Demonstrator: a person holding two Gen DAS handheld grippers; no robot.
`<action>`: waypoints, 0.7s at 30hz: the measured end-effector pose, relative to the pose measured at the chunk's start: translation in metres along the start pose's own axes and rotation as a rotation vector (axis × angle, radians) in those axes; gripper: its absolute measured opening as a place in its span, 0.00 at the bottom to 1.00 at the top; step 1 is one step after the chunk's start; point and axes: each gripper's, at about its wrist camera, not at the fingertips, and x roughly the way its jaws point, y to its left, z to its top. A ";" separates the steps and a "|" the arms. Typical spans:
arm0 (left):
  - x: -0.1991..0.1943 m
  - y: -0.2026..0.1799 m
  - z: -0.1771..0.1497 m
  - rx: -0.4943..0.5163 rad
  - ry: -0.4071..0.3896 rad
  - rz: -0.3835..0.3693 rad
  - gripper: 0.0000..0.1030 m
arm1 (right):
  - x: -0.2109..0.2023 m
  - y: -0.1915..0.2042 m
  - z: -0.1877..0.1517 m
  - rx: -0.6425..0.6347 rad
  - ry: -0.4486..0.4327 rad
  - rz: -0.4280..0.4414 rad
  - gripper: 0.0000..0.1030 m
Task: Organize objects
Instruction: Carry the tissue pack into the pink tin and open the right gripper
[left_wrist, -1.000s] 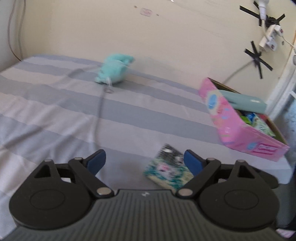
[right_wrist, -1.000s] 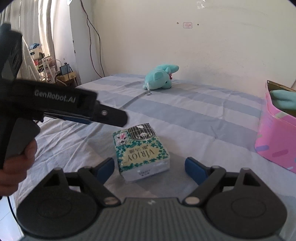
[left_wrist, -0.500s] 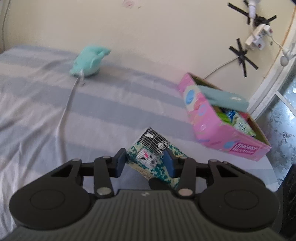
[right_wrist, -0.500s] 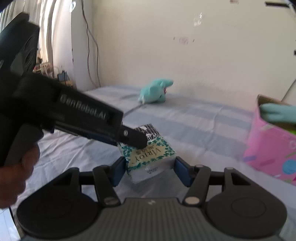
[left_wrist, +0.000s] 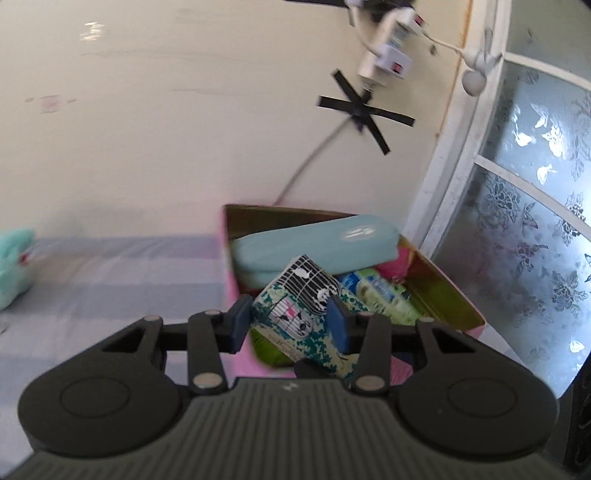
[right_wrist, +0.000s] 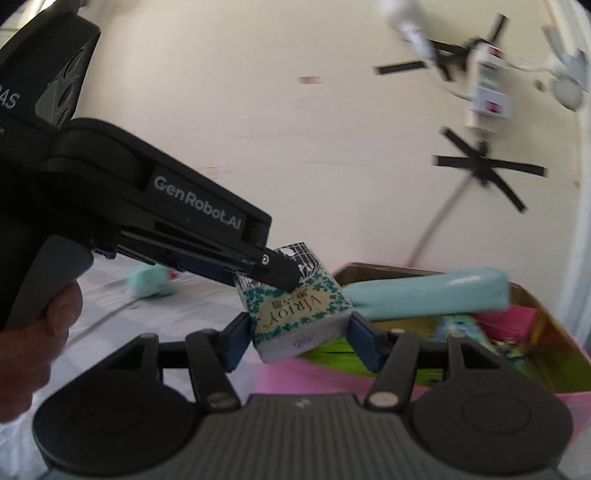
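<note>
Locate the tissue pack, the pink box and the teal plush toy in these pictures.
tissue pack (right_wrist: 295, 314), right wrist view, green printed top face
pink box (left_wrist: 458, 295), left wrist view, inner right wall
teal plush toy (left_wrist: 13, 266), left wrist view, body

Black hand-held gripper (left_wrist: 290, 325), blue pads (right_wrist: 236, 341), silver screws, white "GenRobot.AI" lettering

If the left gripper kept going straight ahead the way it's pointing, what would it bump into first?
Probably the pale blue pouch lying across the open pink box. The left gripper, shut on the tissue pack, points over the box's near wall towards it. Depth is hard to judge, so the pack might touch the green packets first.
</note>
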 end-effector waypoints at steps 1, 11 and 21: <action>0.011 -0.005 0.004 0.006 0.000 0.000 0.45 | 0.008 -0.006 0.000 0.009 0.002 -0.016 0.57; 0.044 -0.018 0.001 0.005 0.009 0.076 0.53 | 0.025 -0.025 -0.016 0.029 0.010 -0.078 0.72; 0.005 -0.019 -0.002 0.071 -0.024 0.197 0.61 | 0.017 -0.035 -0.018 0.080 -0.016 -0.108 0.72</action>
